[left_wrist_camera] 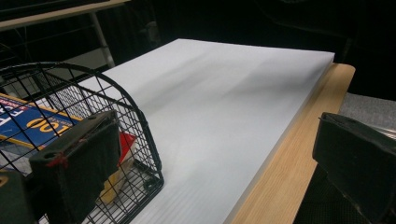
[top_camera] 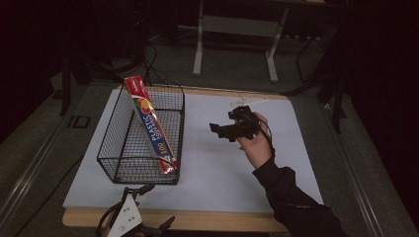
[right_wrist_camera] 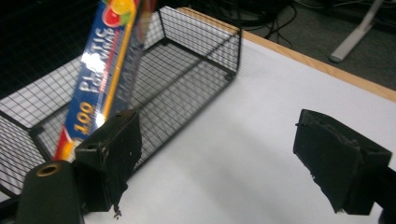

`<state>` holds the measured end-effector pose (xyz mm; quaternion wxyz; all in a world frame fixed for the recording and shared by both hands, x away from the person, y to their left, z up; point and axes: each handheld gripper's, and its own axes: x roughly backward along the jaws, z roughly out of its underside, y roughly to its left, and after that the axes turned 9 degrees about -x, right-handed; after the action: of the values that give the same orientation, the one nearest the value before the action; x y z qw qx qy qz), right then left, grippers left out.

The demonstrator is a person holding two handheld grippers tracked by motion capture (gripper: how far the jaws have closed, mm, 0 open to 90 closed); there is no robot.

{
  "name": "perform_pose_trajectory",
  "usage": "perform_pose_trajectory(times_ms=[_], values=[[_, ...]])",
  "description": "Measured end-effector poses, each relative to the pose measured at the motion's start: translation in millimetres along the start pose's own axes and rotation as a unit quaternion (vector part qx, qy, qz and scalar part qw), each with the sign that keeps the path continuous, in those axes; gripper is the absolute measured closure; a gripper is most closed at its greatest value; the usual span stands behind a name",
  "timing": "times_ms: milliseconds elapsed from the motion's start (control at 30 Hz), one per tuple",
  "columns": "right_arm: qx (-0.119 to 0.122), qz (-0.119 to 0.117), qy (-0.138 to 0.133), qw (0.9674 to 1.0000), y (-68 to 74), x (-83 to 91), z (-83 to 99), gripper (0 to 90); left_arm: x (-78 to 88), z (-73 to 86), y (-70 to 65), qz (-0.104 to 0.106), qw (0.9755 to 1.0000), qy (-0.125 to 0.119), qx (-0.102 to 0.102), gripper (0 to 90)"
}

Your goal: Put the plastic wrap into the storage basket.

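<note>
The room is dim and falls to near black at the edges of the high view, where the white table sheet [top_camera: 207, 163] is the brightest surface. Glare streaks the plastic wrap box [right_wrist_camera: 100, 88], which looks slightly motion-blurred. Soft shadow bands cross the sheet; the light perhaps comes from overhead.

Plastic wrap box [top_camera: 150, 125], long, red-blue; leaning diagonally inside black wire basket [top_camera: 114, 148].

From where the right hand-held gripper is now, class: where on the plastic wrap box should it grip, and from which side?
Probably the raised red end of the plastic wrap box, approached from above. The box leans diagonally in the wire basket, that end poking over the rim; mesh blocks its sides. The right hand-held gripper is open.
</note>
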<state>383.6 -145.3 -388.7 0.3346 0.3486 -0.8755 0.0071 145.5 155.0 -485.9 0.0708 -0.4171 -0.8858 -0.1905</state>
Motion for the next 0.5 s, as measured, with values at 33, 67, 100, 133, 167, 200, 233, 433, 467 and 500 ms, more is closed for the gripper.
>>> perform_pose_trajectory(times_ms=[33,67,100,133,167,200,233,433,467,500], values=[[-0.002,0.001,0.002,1.0000,-3.2,0.5,3.7,15.6,-0.2,-0.1,0.0,0.000,1.0000,0.000,0.000,1.7],[-0.004,0.004,0.004,1.0000,-6.0,1.2,7.5,15.6,-0.4,-0.1,-0.1,0.000,1.0000,0.000,0.001,1.8],[-0.003,0.008,0.007,0.9999,-8.8,1.7,11.2,15.5,-0.6,-0.2,-0.3,-0.001,1.0000,0.000,0.001,1.7],[-0.004,0.011,0.010,0.9999,-11.3,2.2,14.9,15.5,-0.7,-0.2,-0.3,-0.001,1.0000,-0.001,0.002,1.7],[-0.006,0.012,0.012,0.9998,-14.1,3.1,18.5,15.5,-0.7,-0.2,-0.2,0.000,1.0000,-0.001,0.002,1.8],[-0.010,0.013,0.011,0.9998,-16.9,4.6,22.2,15.5,-0.6,-0.2,-0.2,-0.001,1.0000,-0.001,0.002,1.8],[-0.011,0.015,0.009,0.9998,-19.6,5.8,25.8,15.5,-0.6,-0.2,-0.2,-0.001,1.0000,-0.001,0.002,1.8],[-0.007,0.028,0.021,0.9994,-28.3,11.7,48.3,15.4,-0.6,-0.1,-0.5,-0.001,1.0000,0.000,0.001,1.7],[-0.006,0.030,0.020,0.9993,-28.9,12.6,52.3,15.3,-0.7,-0.1,-0.5,0.000,1.0000,0.000,0.001,1.7],[-0.002,0.034,0.018,0.9993,-29.9,13.2,56.5,15.2,-0.8,-0.1,-0.4,0.000,1.0000,0.000,0.000,1.7]])
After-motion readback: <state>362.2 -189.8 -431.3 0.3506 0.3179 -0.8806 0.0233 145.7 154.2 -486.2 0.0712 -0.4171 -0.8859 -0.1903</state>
